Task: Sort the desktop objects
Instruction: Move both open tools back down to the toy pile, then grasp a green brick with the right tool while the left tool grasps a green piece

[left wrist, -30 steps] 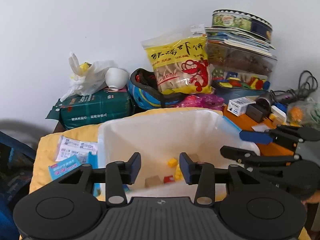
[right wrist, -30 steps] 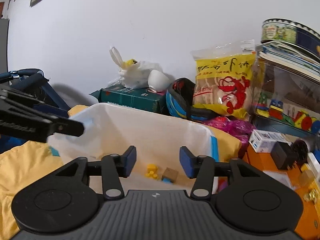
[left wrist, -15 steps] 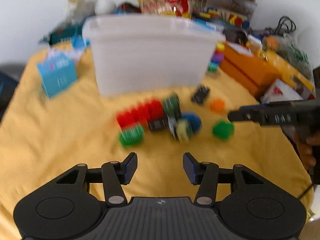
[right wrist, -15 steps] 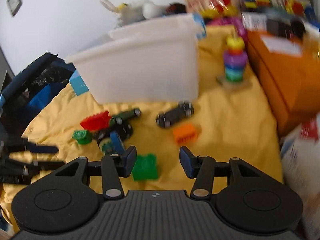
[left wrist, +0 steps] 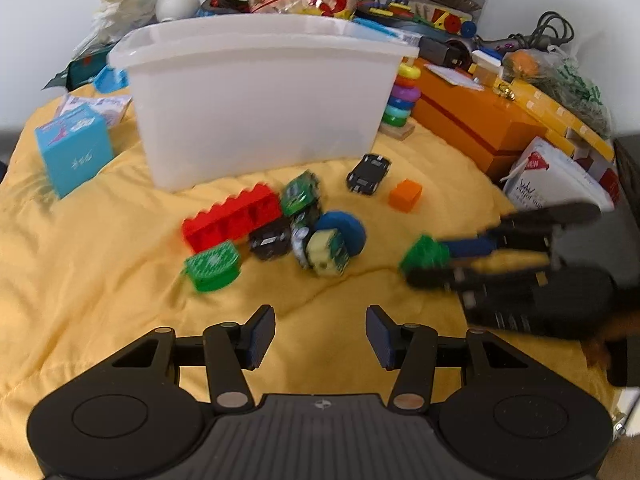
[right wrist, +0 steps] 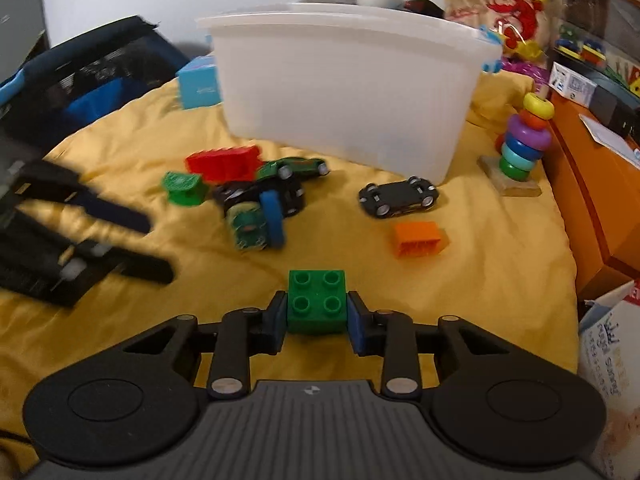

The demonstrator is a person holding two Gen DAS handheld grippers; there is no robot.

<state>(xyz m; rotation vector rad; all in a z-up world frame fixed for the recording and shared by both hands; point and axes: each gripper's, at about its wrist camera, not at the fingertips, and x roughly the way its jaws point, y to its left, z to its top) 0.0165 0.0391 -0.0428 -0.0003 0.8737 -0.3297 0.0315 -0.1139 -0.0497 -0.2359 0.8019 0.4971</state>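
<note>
A green building brick (right wrist: 316, 301), studs up, sits clamped between the blue pads of the right gripper (right wrist: 316, 312) just above a yellow cloth (right wrist: 480, 280) that covers the work surface; in the left wrist view the same brick (left wrist: 424, 254) shows at the tip of the right gripper (left wrist: 430, 264), blurred. The left gripper (left wrist: 320, 330) hangs over bare cloth with its jaws spread wide and nothing between them, and it appears again, blurred, at the left edge of the right wrist view (right wrist: 156, 246). Beyond the held brick lies an orange block (right wrist: 420, 239), and past that a black toy car (right wrist: 398, 197) on its roof, wheels up. To the left sits a tight cluster of toys: a long red brick (right wrist: 224, 162), a green rounded piece (right wrist: 185, 188), a green toy car (right wrist: 294, 167), a second dark car (right wrist: 260, 196), a blue disc (right wrist: 272, 216) standing on edge and a pale green toy (right wrist: 246, 228) touching it. Behind them all stands a white plastic bin (right wrist: 344, 92), with a light blue box (right wrist: 198, 86) at its left and a ring stacking toy (right wrist: 522, 148) on a wooden base at its right, near an orange case (right wrist: 592, 184). A snack bag (right wrist: 500, 12) printed in yellow and red rises behind the bin.
</note>
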